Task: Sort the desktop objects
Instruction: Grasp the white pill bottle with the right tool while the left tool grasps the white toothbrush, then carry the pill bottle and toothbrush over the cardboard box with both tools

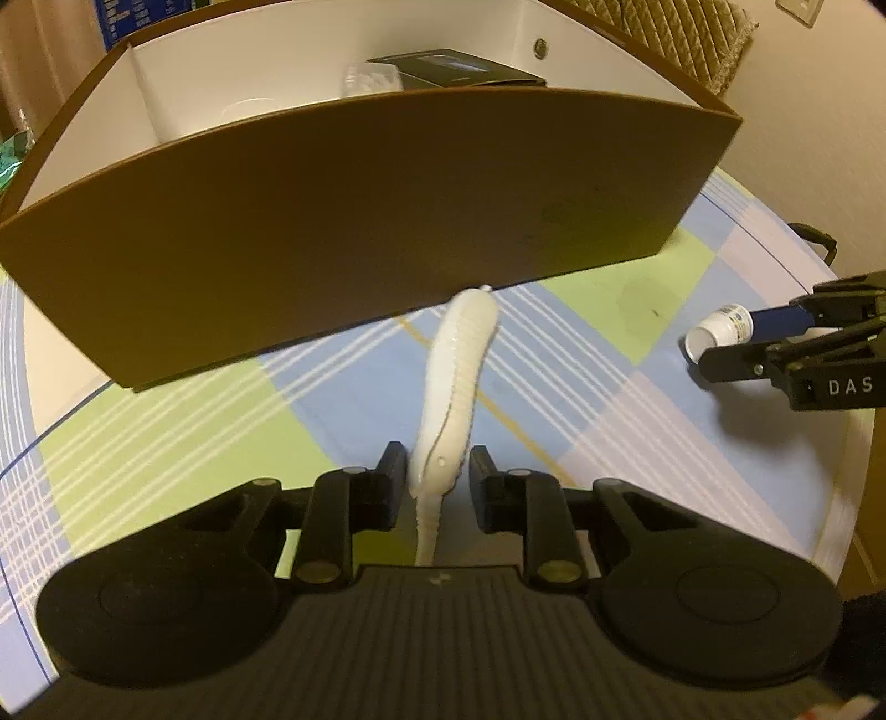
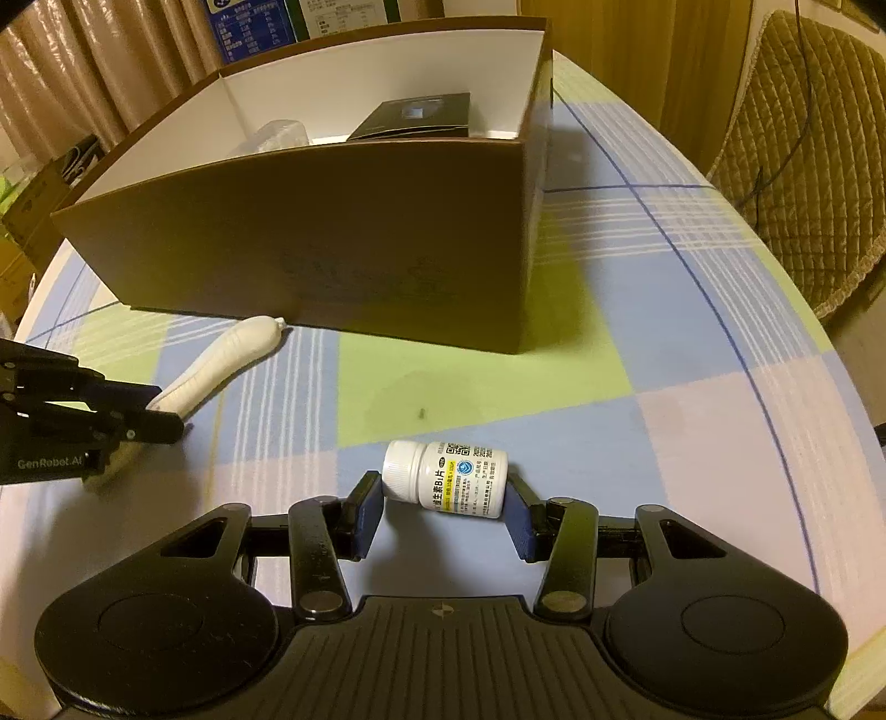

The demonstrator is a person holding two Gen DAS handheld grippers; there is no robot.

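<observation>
While both claws sit low over the table: two grips on, nothing in the box from either yet.

Box: brown cardboard box (image 2: 354,232), open top, white inside, stands on the table toward the far edge.
Box contents: black carton (image 2: 412,117) lying flat at the back; clear plastic item (image 2: 279,135) beside it, too blurred to tell what.
Left claw (image 1: 434,481): closed on the thin end of the white tube (image 1: 454,376); its jaws are nearly together with the tube pinched between them.
White tube: soft, ribbed, tapered, lies on the table; its rounded tip touches or nearly touches the foot of the box's near wall.
Right claw (image 2: 446,501): gripping the white pill bottle (image 2: 446,479) end to end, one pad on the cap, the other on the base.
Pill bottle: smooth plastic cylinder, ribbed screw cap, printed label with yellow band and QR code; lies on its side on the table, in front of the box, well apart from it.
Table (image 2: 692,387): rounded edge, cloth in blue, green and pale checks with white stripes.
Around: quilted chair (image 2: 803,138) at the right, curtain (image 2: 83,72) and blue printed cartons (image 2: 252,25) behind the box.
In the way: near box wall stands between both held items and the box interior.
</observation>
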